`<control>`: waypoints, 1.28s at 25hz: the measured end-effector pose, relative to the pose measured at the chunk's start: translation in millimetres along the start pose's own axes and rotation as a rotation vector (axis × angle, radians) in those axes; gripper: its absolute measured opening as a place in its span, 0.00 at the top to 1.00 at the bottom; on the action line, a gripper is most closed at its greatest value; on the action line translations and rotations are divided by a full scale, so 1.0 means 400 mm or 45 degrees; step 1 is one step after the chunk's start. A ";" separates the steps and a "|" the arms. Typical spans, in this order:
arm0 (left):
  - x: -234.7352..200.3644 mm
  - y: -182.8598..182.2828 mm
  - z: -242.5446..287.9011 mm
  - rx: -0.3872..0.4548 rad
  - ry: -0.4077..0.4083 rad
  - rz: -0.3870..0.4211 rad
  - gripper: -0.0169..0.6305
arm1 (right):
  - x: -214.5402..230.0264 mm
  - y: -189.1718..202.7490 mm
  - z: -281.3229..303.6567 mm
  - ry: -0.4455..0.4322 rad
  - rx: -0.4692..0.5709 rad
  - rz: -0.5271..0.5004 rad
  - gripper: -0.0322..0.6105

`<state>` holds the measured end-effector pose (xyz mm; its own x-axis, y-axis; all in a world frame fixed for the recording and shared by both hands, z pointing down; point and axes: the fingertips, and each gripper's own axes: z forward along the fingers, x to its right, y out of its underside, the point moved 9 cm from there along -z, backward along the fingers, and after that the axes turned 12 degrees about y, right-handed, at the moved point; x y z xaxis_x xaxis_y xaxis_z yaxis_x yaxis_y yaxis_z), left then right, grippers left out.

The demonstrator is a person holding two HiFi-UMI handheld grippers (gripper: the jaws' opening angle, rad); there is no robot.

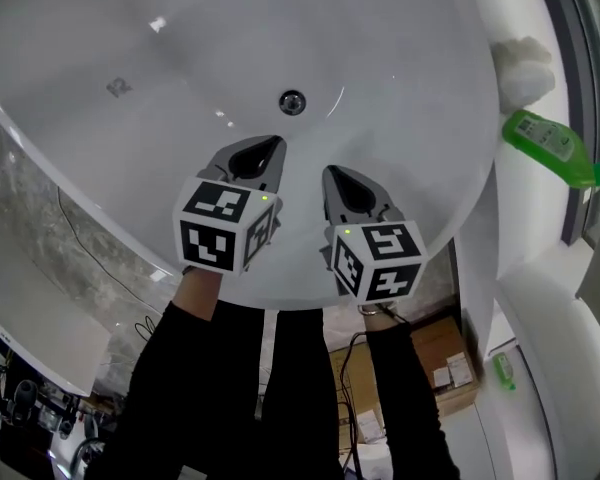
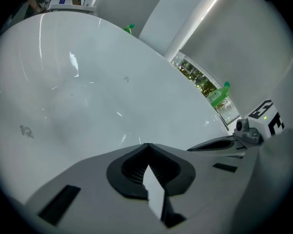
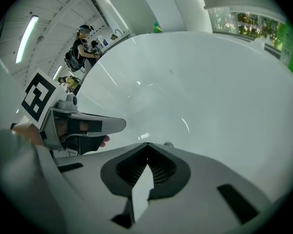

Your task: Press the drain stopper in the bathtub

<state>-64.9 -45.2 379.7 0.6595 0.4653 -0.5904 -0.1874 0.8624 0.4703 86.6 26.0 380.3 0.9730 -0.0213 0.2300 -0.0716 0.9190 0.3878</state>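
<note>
Stopper sits in the tub floor, just ahead of the left hand-held gripper and the right hand-held gripper. Both have jaws closed and empty, probably to give a blunt tip for pressing.

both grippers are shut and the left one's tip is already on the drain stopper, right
No. The left gripper, shut, has its tip short of the stopper, bare tub between them, as the head view shows. The right gripper is shut too.
</note>
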 end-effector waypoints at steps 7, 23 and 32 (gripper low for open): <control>-0.062 0.001 0.072 -0.031 -0.021 -0.040 0.97 | 0.019 -0.016 0.080 -0.034 -0.042 0.025 0.95; -0.221 0.059 0.232 -0.120 -0.035 -0.093 0.97 | 0.051 -0.001 0.299 0.020 -0.143 0.010 0.95; -0.277 0.098 0.310 -0.180 -0.046 -0.111 0.97 | 0.070 0.029 0.380 0.027 -0.188 0.045 0.95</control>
<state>-55.2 -87.9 544.8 0.7028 0.3824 -0.5999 -0.2271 0.9197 0.3202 79.6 -23.7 527.0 0.9749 0.0191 0.2219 -0.0744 0.9670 0.2436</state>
